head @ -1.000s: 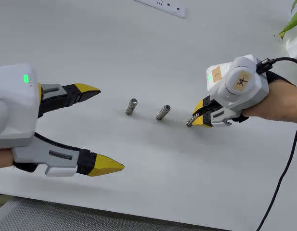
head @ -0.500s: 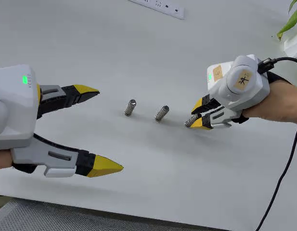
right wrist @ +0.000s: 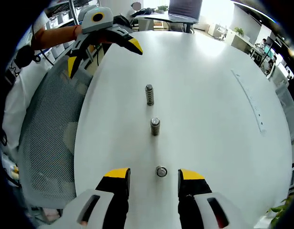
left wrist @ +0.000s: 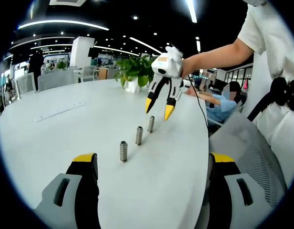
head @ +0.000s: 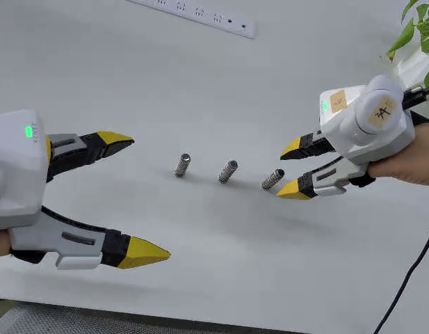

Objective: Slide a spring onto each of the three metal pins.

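Right gripper (head: pixel 289 172) has let go since half a second back. Its fingers were closed on the third spring (head: pixel 272 179); now they are spread wide and pulled back. The spring is left free on the counter (head: pixel 200 90), just off the lower fingertip, not touching. In the right gripper view it sits between the two yellow tips, upright, with a round metal head on top.

Left gripper (head: pixel 144 197) is nearest the person, fingers wide open, holding nothing, well apart from the row. Ahead of its fingers come the first spring (head: pixel 182 165), the middle spring (head: pixel 228 171), then the third spring. They form one line running toward the right fingers, each upright, none touching another. The left gripper view shows the same line receding from its fingers, with the right gripper hanging above the far end.

Beyond both sets of fingers a white power strip (head: pixel 200 12) lies flat on the counter. A green plant (head: pixel 416 28) sits past the right gripper at the corner. A black cable (head: pixel 409 278) trails from behind the right fingers down toward the counter edge.
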### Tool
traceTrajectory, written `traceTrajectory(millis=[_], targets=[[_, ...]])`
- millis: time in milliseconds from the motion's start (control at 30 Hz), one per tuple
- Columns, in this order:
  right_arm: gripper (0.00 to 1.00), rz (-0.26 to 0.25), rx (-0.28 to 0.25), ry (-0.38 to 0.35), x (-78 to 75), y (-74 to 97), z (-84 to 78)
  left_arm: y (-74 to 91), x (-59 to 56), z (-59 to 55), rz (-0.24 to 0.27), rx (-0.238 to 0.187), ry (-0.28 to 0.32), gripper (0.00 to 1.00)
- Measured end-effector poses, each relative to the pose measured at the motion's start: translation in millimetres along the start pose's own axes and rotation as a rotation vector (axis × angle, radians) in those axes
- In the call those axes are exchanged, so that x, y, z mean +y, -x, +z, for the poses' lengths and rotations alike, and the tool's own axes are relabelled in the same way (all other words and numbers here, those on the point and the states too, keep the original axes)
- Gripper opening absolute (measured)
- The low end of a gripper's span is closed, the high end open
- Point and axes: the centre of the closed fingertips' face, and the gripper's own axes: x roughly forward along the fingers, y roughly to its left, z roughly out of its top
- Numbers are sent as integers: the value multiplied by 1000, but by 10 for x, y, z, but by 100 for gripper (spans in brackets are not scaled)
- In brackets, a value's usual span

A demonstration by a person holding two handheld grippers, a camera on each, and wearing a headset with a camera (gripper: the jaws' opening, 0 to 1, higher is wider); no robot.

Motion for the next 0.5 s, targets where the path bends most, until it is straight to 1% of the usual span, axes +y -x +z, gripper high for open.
traceTrajectory(millis=[33,67,100,133,167,267,300,333,367,433,500], targets=[[39,-9,-19,-11,8,33,10,6,9,4,2,1,-4,96],[41,-15,-34,-20,-19,32,-44,9,17,7,5,1,-6,97],[42,-23,-50,-33,-26,48,-57,14,25,7,7,3,-6,98],[43,-33,-67,-52,-11,90,-50,20,37,8,11,6,-10,99],[45,-42,-83,-55,-6,116,-46,24,49,7,14,7,-13,99],[50,-68,-137,-95,41,213,-34,35,75,8,20,15,-18,99],[51,-81,-161,-114,61,254,-43,37,87,10,22,19,-30,99],[52,-88,-173,-128,79,283,-52,38,93,10,23,22,-31,99],[53,-100,-192,-146,101,319,-68,41,107,-8,27,34,-39,99],[56,-116,-227,-152,138,372,-74,47,129,-23,33,50,-73,99],[61,-133,-264,-188,185,427,-109,54,137,-34,34,60,-75,99]])
